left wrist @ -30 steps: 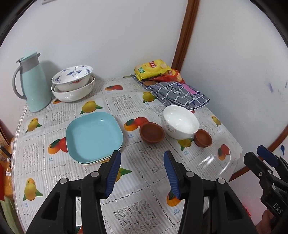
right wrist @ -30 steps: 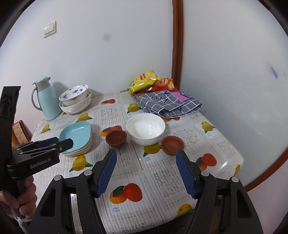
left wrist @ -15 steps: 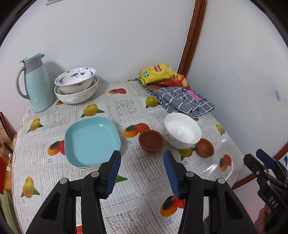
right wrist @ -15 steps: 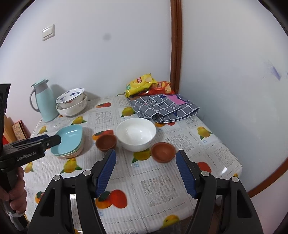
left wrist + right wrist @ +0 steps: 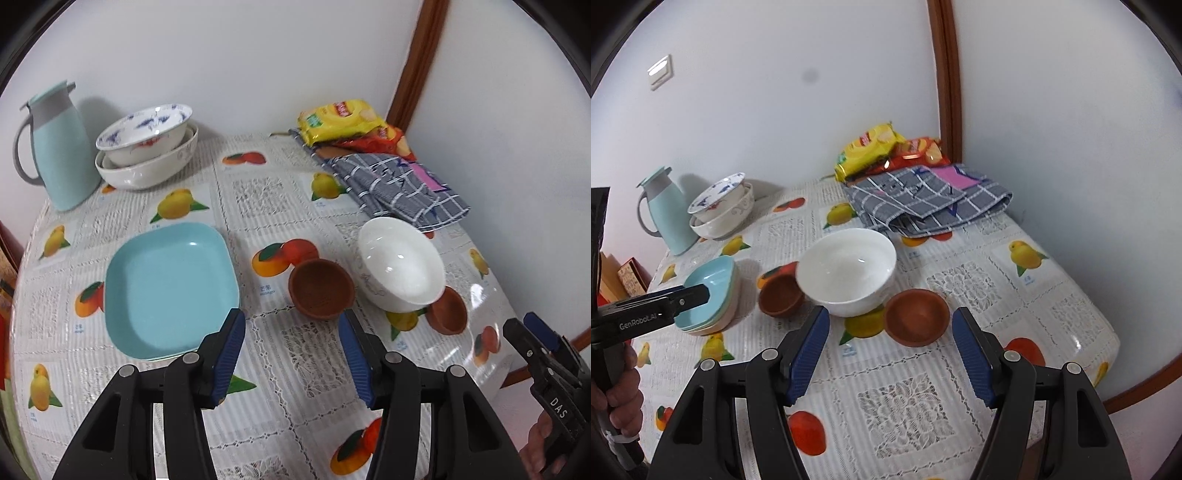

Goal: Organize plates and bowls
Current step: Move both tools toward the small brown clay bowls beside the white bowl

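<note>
White bowl (image 5: 400, 264) hides part of right-hand brown bowl (image 5: 447, 311) in left wrist view. Lower plates (image 5: 729, 306) under blue plate (image 5: 709, 291) show edges only (count unclear). Snack packets (image 5: 886, 151) partly buried under checked cloth (image 5: 927, 199). Inner bowl of stacked bowls (image 5: 147, 147) mostly concealed. Person's hand (image 5: 618, 395) cut by frame edge.

both wrist views downward, table (image 5: 295, 192) shared
</note>
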Available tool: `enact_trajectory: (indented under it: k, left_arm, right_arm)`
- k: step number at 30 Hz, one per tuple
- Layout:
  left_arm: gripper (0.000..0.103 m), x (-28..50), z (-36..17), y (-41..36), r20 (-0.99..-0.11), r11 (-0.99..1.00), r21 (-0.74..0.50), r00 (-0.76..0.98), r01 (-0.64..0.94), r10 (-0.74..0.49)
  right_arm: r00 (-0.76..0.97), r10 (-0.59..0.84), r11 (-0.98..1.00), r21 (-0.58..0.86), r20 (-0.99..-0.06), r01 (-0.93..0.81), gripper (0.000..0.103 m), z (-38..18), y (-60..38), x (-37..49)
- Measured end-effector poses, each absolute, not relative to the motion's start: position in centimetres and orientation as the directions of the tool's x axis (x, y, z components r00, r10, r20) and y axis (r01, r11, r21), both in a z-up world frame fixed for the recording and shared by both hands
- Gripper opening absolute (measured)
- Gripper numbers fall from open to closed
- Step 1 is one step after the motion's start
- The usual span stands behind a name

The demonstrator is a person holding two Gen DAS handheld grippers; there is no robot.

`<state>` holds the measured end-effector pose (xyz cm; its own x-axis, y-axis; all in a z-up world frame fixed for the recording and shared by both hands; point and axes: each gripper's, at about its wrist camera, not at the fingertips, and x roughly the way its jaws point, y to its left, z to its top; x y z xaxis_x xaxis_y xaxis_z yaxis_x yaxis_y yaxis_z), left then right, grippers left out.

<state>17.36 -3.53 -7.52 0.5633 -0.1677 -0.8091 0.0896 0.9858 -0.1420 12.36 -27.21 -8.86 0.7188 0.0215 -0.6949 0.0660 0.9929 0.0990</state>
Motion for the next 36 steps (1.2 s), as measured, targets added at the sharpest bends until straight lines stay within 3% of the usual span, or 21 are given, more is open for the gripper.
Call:
enact_trajectory:
  k: [17,27,32,36]
  left_arm:
    - [0.053,22.5,-12.9,-6.1,-0.866,0.984,-0.170,0.468,0.060,-0.178]
    - [0.053,24.5,-15.0,-6.8,-0.884,0.996,-0.090,0.459,0.026,-0.092]
    - [0.052,25.5,-16.1,-6.8,-0.894,0.996,-0.087,0.438,0.029,-0.091]
    - [0.052,26.0,-16.6,-6.9,-0.895,0.996,-0.090,0.437,0.029,-0.093]
  right_arm:
    - [0.618,-0.012,0.985,0.096,-0.786,0.141,0.068,-16.2,-32.0,17.2]
    - [0.594,-0.001,0.981,0.113,-0.804,0.155,0.068,-18.5,-33.1,18.8]
    - [0.583,0.003,0.985,0.104,-0.812,0.140,0.057,-19.3,-32.8,19.7]
    - [0.578,0.005,0.986,0.099,-0.816,0.132,0.056,-19.9,-32.5,20.4]
